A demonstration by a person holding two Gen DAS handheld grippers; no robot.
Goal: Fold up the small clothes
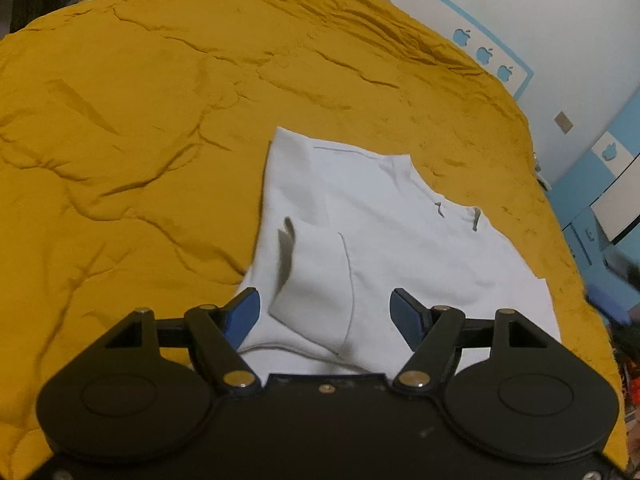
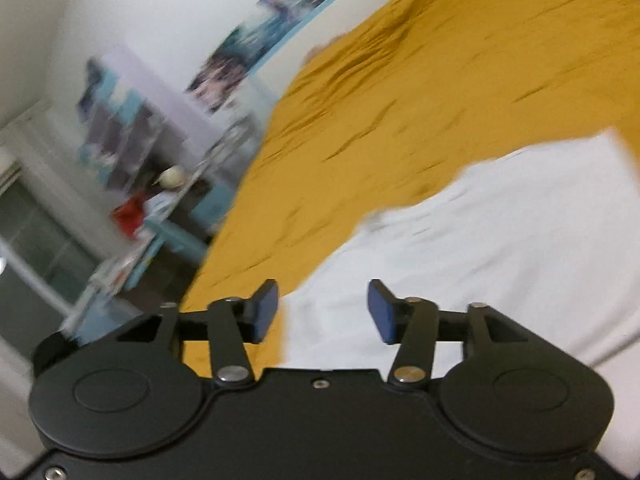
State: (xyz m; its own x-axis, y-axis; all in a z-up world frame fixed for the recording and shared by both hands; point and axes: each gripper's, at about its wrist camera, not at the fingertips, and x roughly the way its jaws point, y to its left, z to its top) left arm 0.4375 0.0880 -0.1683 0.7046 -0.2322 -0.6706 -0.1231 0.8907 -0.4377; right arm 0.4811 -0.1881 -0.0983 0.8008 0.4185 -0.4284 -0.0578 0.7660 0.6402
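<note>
A small white garment lies flat on a mustard-yellow bedspread, partly folded, with a sleeve turned in over its near left part. My left gripper hovers over the garment's near edge. It is open, its blue pads wide apart with only cloth below them. The right wrist view is blurred. There my right gripper is open above a near corner of the white garment, beside bare bedspread. Nothing is gripped by either one.
The bed's right edge meets a white wall with blue trim and apple stickers. A blurred dark and blue shape sits at that edge. In the right wrist view, blue shelves with a red item stand left of the bed.
</note>
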